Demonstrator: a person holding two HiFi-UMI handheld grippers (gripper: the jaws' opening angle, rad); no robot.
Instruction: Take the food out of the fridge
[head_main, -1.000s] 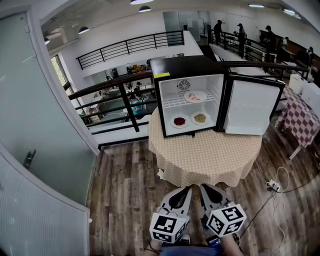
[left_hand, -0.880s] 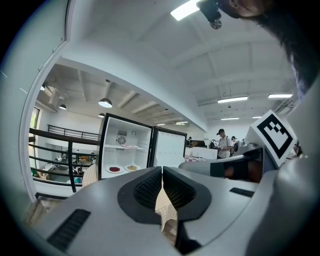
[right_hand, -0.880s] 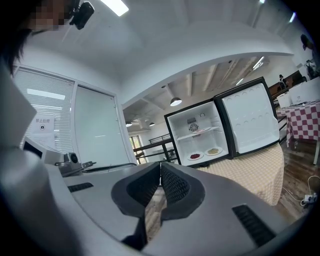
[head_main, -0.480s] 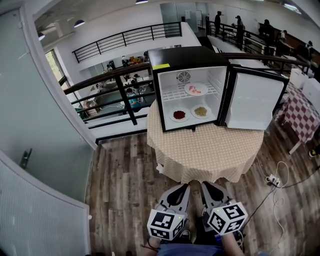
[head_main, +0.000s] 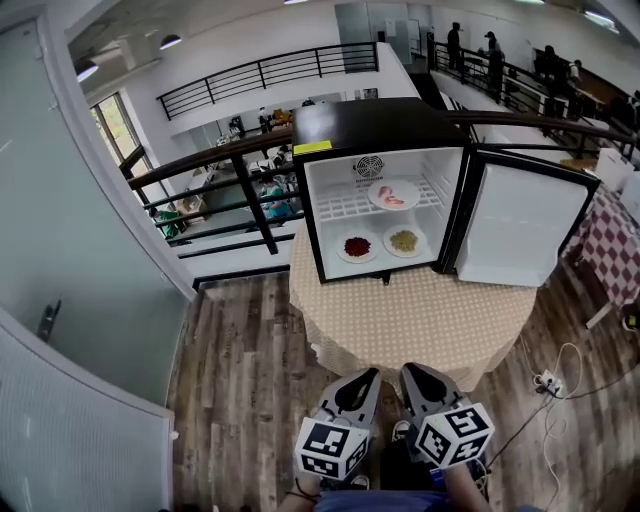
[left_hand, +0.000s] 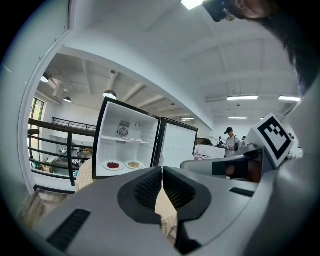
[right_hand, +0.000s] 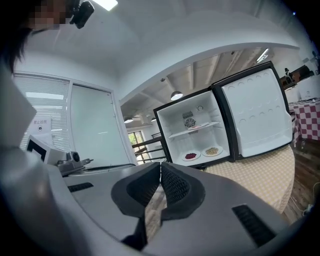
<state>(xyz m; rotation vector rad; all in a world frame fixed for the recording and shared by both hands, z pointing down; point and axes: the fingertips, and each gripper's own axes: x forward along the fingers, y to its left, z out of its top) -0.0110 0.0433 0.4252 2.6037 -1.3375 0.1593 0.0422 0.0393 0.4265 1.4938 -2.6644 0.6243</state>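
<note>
head view, food (head_main: 357, 246) in fridge (head_main: 372, 122), far beyond left gripper (head_main: 366, 378), right gripper (head_main: 409, 372)

One fridge (head_main: 380, 120) is counted, set on one round table (head_main: 420, 320); three plates of food are seen inside it (one plate on the shelf (head_main: 393, 194), a red-heaped plate (head_main: 357, 246) and a yellowish plate (head_main: 403, 241) below). Two grippers are counted, the left gripper (head_main: 370, 374) and the right gripper (head_main: 407, 370); one checked cloth (head_main: 612, 222) is noted at the right edge.

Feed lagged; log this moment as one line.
fridge: open | food inside: shelf plate, red plate, yellow plate | left claw: shut, empty | right claw: shut, empty | both short of fridge
</note>
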